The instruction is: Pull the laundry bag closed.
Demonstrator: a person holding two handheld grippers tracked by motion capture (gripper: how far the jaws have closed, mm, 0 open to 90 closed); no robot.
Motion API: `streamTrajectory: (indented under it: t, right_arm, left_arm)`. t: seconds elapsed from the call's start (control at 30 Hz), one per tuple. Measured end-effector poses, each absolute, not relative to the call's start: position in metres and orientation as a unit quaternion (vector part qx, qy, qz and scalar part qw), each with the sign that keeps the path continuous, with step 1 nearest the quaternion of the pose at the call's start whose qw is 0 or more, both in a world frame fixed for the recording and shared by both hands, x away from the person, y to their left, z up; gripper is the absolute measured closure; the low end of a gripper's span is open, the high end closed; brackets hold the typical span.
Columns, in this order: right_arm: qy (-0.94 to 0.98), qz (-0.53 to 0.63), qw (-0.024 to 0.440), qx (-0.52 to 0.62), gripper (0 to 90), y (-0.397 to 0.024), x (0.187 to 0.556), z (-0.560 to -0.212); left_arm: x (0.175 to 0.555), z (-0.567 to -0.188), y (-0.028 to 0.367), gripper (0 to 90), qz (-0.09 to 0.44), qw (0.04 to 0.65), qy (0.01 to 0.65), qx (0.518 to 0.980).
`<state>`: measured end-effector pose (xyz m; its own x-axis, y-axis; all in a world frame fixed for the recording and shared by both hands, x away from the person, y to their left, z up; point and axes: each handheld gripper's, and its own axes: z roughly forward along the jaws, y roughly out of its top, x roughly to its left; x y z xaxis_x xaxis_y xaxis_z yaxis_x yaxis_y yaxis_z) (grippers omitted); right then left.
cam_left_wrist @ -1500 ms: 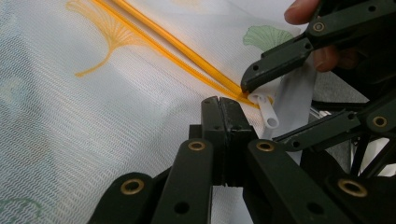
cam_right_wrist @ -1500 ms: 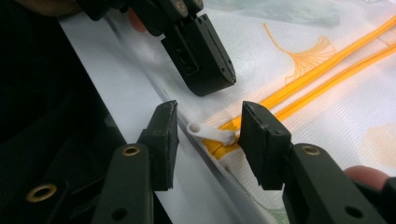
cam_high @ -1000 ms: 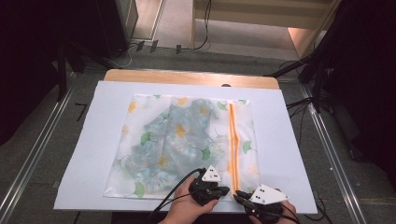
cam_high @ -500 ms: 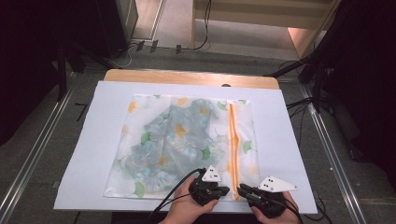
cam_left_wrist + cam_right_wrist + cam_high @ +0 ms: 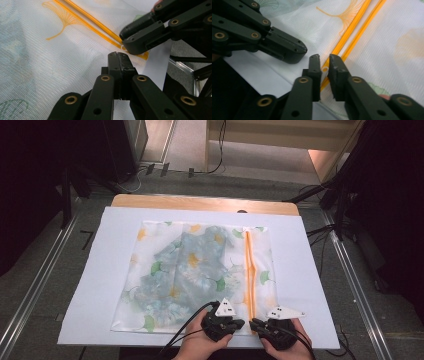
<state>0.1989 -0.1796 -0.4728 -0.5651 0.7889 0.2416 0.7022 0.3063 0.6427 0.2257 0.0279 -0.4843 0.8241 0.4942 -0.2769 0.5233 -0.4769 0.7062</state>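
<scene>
A white mesh bag (image 5: 200, 270) printed with ginkgo leaves lies flat, with a blue-green garment (image 5: 185, 270) inside. Its orange zipper (image 5: 248, 270) runs toward me along the right side. My left gripper (image 5: 241, 323) (image 5: 117, 55) is shut, pinching the mesh just left of the zipper's near end. My right gripper (image 5: 253, 323) (image 5: 324, 58) faces it tip to tip. Its jaws have just been closing and stand a narrow slit apart, with the small zipper pull ring (image 5: 325, 68) (image 5: 123, 47) caught between them.
The bag rests on a white sheet (image 5: 310, 270) that covers a wooden table (image 5: 200, 202). Metal rails (image 5: 360, 285) run along both sides, and cables lie on the floor behind. Both hands sit at the sheet's near edge.
My right gripper has shifted left and swung in toward the zipper's near end, beside the left gripper. The left gripper and the bag have stayed where they were.
</scene>
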Motion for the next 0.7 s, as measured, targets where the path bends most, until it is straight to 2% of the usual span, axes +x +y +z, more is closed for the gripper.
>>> streamTrajectory:
  t: [0.2,0.63,0.67,0.7]
  right_arm:
    - [0.793,0.391,0.039,0.466,89.9,-0.186,0.199,-0.472]
    - [0.778,0.402,0.027,0.482,90.0,-0.197,0.202,-0.473]
    - [0.776,0.401,0.028,0.486,86.8,-0.196,0.203,-0.473]
    - [0.778,0.394,0.037,0.488,79.1,-0.191,0.203,-0.474]
  left_arm:
    - [0.226,-0.484,0.028,90.0,-0.018,0.416,0.295,0.860]
    - [0.226,-0.485,0.028,90.0,-0.021,0.418,0.294,0.859]
    - [0.226,-0.484,0.028,90.0,-0.018,0.416,0.294,0.860]
    - [0.225,-0.484,0.027,90.0,-0.016,0.417,0.292,0.861]
